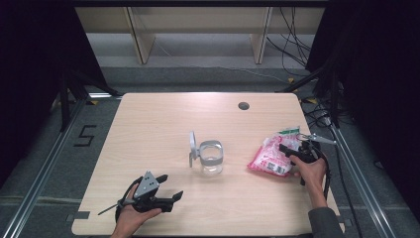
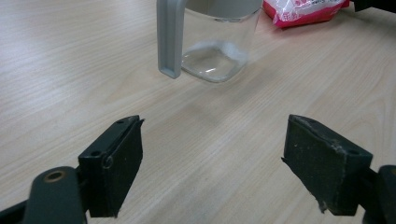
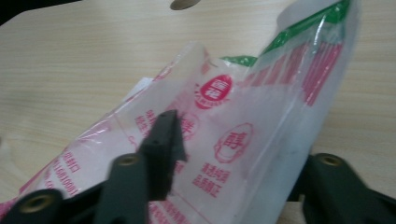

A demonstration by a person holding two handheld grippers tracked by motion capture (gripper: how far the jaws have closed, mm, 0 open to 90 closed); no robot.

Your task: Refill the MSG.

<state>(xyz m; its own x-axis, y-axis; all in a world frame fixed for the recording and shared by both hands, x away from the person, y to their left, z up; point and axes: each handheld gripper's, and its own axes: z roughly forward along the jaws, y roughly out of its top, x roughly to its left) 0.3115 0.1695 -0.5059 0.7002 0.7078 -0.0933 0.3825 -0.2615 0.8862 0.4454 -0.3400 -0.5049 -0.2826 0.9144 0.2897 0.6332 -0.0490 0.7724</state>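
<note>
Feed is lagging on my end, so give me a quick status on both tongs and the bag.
Left tongs open, near table edge. Right tongs around pink-and-white plastic bag, grip unconfirmed. Clear glass jar with grey hinged lid mid-table, apart from both.

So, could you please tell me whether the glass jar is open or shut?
Open: the glass jar stands upright, its lid swung up beside the mouth.

Light wood table (image 1: pixel 148 129): clear jar (image 1: pixel 211 157) centre, pink-white bag (image 1: pixel 271 157) right.
</note>
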